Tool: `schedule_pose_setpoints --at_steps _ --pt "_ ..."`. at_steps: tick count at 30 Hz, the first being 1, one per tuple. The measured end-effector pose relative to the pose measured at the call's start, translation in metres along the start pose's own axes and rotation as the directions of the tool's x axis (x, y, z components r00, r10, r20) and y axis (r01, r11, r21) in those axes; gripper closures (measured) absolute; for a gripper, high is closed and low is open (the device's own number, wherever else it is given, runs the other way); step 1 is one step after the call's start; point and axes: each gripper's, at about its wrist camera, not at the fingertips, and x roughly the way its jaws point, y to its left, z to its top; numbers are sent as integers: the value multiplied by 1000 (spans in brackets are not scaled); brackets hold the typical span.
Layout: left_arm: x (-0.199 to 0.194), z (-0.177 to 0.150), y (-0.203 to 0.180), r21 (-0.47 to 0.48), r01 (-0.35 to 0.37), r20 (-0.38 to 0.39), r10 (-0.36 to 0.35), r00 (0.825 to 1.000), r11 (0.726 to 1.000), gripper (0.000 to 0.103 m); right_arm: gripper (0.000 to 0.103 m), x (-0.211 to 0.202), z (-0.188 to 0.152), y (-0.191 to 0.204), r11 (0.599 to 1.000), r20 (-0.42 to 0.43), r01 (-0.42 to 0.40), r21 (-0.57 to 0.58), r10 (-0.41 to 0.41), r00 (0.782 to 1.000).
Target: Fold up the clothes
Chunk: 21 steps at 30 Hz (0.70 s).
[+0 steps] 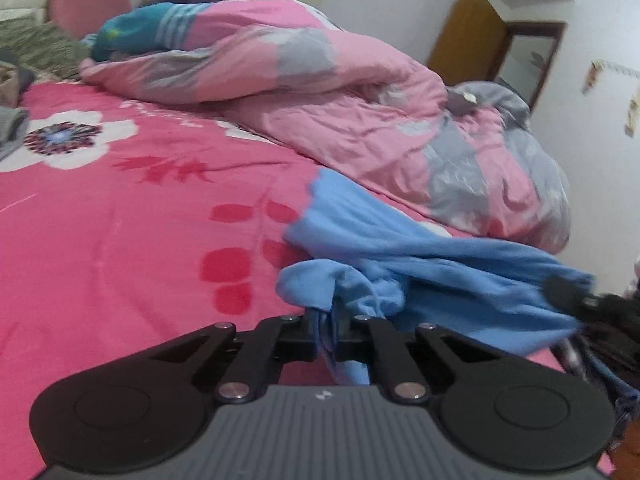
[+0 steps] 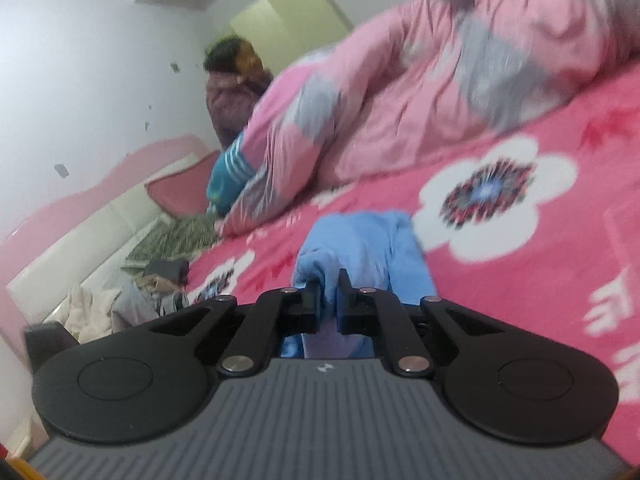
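A light blue garment (image 1: 420, 256) lies crumpled on the pink flowered bedspread (image 1: 120, 220), stretched towards the right. My left gripper (image 1: 326, 332) is shut on a bunched fold at its near edge. At the far right of the left wrist view the other gripper's black tip (image 1: 568, 292) grips the same cloth. In the right wrist view my right gripper (image 2: 329, 300) is shut on another bunch of the blue garment (image 2: 360, 240), held a little above the bedspread (image 2: 520, 300).
A rumpled pink and grey quilt (image 1: 340, 100) is heaped along the far side of the bed. A person in a dark padded jacket (image 2: 232, 96) is beyond it. Pillows (image 1: 84, 4), a green patterned cloth (image 2: 176, 236) and pale clothes (image 2: 96, 316) lie near the headboard (image 2: 88, 220).
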Motion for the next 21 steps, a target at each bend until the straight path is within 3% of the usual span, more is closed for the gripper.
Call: schedule_pose_setpoints --at_steps 5,11,17,21 --pt "-44 7 13 -20 -12 61 13 998 1000 98 98 -53 10 2 1000 74 12 -2 -12 997" --pt "-104 3 31 -9 -68 151 69 986 998 98 98 -103 -2 3 1000 99 12 24 -14 995" --pt "-114 -19 57 -29 -159 67 160 985 987 98 98 -121 -31 -17 991 27 77 111 -81 996" --pt "-109 -35 68 -16 -201 17 202 979 979 98 98 -120 -50 -37 973 -36 170 157 -166 985"
